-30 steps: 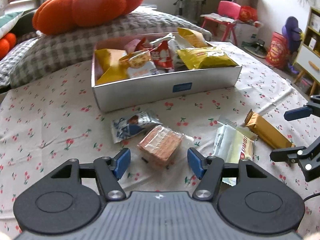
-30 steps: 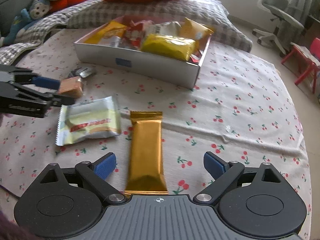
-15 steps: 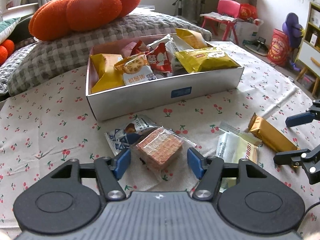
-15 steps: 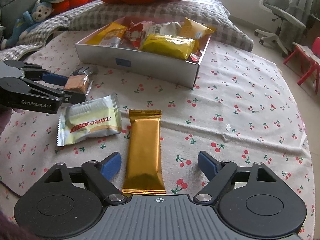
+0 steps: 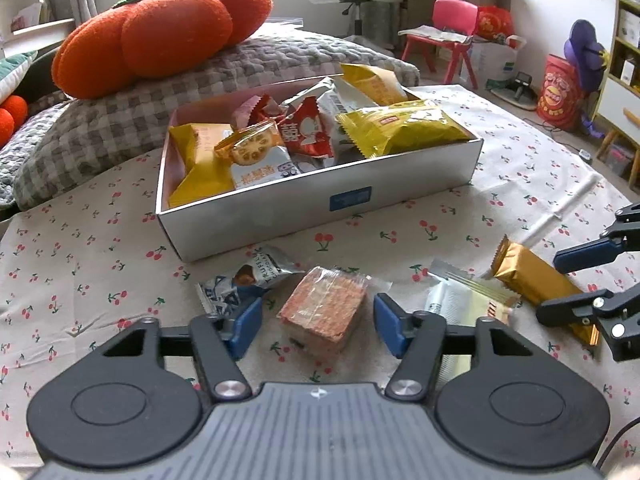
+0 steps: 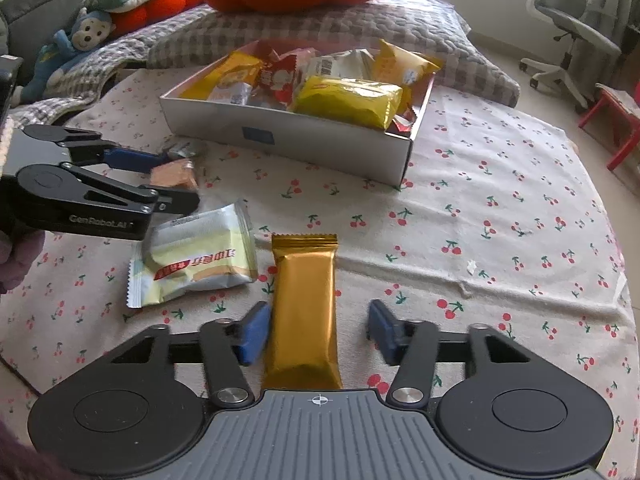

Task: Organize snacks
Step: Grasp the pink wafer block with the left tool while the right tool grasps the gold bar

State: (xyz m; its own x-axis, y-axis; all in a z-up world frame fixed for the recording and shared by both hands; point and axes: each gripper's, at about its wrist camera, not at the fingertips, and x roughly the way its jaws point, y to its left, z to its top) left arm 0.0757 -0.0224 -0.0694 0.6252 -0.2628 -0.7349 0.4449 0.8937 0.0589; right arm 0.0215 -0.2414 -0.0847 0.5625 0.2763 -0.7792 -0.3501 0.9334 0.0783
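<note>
Snacks in crinkled foil and plastic wrappers fill a shallow white cardboard box (image 5: 320, 204) on a surface draped in a cherry-print cloth (image 6: 500, 208), while four more lie loose in front of it. A blocky wafer in clear film (image 5: 326, 312) sits between the blue pads of the left hand-held gripper (image 5: 318, 326), whose jaws have just been closing; narrow gaps remain on both sides, so nothing is gripped. Just left of it lies a small silver-and-blue truffle packet (image 5: 244, 280), partly under the left pad. To the right rests a flat, pale, serrated-edged pouch (image 6: 196, 260), and beside that a long glossy gold bar (image 6: 306, 300). The right hand-held gripper (image 6: 316, 332) straddles the bar's near end, its jaws having just been closing; the left pad looks to touch the wrapper, the right pad stands clear. Behind the box, a plump orange plush pumpkin (image 5: 160, 32) rests on a grey checked quilted cushion (image 5: 120, 120).
</note>
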